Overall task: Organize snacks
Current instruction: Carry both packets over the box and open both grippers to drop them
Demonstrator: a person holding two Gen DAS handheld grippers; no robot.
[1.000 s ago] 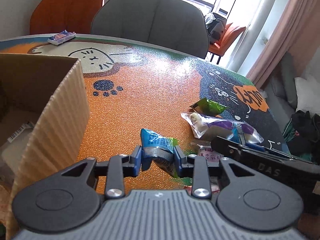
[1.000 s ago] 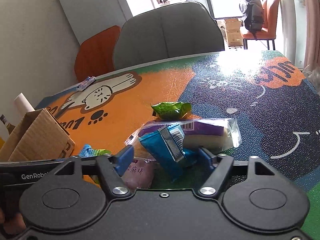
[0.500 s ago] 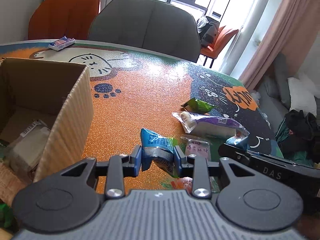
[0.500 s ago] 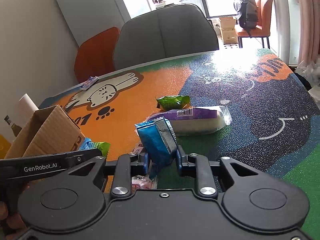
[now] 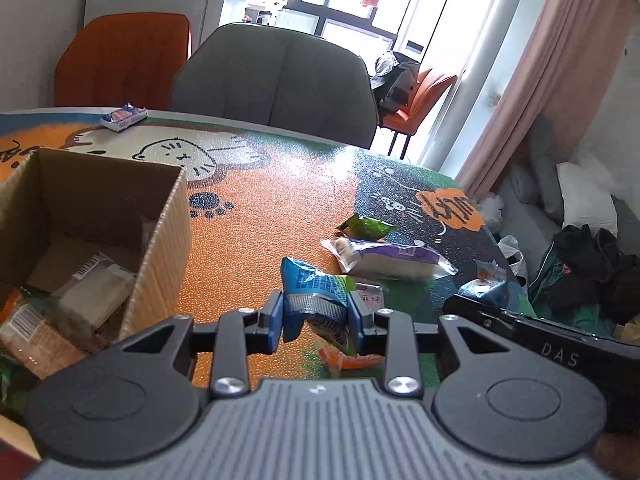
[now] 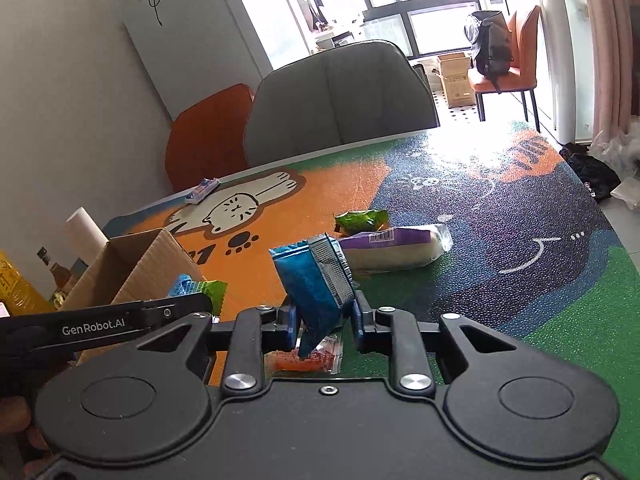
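Observation:
My left gripper (image 5: 316, 312) is shut on a blue and green snack packet (image 5: 314, 284), held above the orange tabletop beside an open cardboard box (image 5: 160, 240). My right gripper (image 6: 324, 320) is shut on a blue foil packet (image 6: 316, 280), lifted off the table. Under it lies an orange and clear packet (image 6: 308, 360). A purple and white packet (image 6: 396, 248) and a green packet (image 6: 362, 220) lie further out on the table. The box (image 6: 136, 268) stands at the left in the right wrist view, with the left gripper (image 6: 204, 302) and its packet in front of it.
Several packets lie inside the box. A small blue pack (image 5: 122, 117) sits near the table's far edge. A grey chair (image 5: 276, 84) and an orange chair (image 5: 120, 60) stand behind the table. Bottles (image 6: 56, 276) and a paper roll (image 6: 86, 232) stand left of the box.
The right gripper closed on the blue foil packet and lifted it off the table. Both grippers rose and drew back with their packets, so more of the box's inside shows.

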